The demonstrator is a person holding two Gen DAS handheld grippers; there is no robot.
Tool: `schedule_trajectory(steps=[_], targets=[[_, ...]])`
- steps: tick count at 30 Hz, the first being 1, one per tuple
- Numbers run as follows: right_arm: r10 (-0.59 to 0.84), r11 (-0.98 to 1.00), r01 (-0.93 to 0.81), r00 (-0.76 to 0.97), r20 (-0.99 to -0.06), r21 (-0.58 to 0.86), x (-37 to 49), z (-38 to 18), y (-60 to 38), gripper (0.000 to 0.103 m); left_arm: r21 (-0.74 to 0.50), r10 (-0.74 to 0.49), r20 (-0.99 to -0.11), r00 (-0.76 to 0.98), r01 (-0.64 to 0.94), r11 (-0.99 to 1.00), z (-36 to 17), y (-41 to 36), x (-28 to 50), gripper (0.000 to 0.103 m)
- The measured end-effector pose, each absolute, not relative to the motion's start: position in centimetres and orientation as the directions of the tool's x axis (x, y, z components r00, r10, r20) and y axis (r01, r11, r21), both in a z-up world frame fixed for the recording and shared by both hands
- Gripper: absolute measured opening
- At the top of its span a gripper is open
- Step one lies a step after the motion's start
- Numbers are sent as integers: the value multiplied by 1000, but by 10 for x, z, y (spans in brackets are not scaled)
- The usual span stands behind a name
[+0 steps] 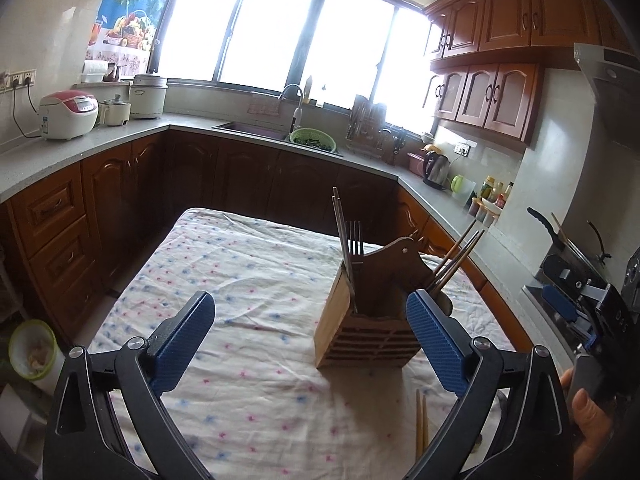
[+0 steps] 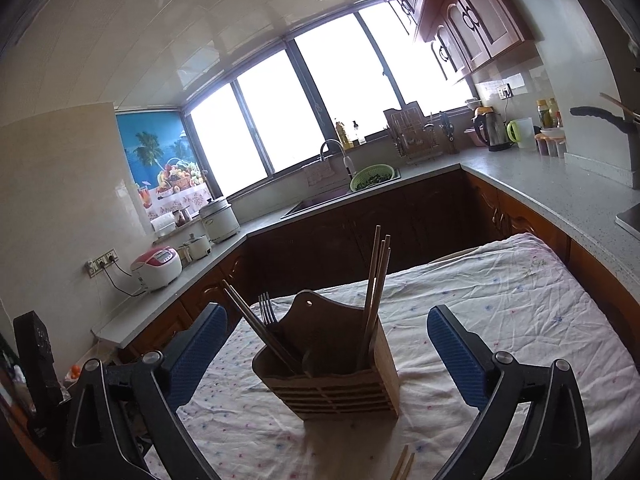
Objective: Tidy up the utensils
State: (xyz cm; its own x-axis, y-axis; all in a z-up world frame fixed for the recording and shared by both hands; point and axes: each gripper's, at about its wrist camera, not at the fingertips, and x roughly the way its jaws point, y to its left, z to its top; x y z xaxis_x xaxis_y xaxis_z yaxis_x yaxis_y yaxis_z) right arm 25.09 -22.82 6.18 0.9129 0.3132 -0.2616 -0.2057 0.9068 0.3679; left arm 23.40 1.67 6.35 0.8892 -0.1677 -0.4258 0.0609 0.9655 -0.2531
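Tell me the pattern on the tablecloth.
White tablecloth with small pink and blue star-like dots; clearest in the left wrist view.

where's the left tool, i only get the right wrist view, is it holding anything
Observer: The left tool is open, with nothing between its fingers.
Operator: ok how does it sit to the holder
Observer: The wooden holder stands just ahead of it. In the left wrist view the holder is partly hidden behind the finger on the picture's right. I cannot tell if they touch.
Operator: anything off the table i can't see
Observer: A green-rimmed bin stands on the floor, off the left side of the cloth-covered table.
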Motion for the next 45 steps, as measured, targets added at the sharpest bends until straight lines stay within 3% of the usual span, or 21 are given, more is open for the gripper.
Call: schedule_trajectory(steps=[7, 14, 26, 35, 45], targets=[[323, 914, -231, 912, -253, 334, 208, 52, -219, 103, -184, -118, -400, 909, 47, 982, 62, 12, 190, 103], [314, 937, -254, 914, -259, 239, 157, 33, -204, 103, -33, -35, -325, 945, 26, 999, 53, -4, 134, 103], [271, 959, -230, 919, -288, 169, 95, 1, -203, 103, -32, -53, -346, 937, 44, 998, 41, 1, 82, 103], [259, 965, -249, 953, -159, 79, 56, 53, -206, 103, -22, -40, -226, 973, 36, 999, 68, -1, 41, 103], [165, 986, -161, 971, -173, 38, 43, -19, -195, 103, 7, -6, -264, 965, 8, 1000, 9, -13, 34, 103]])
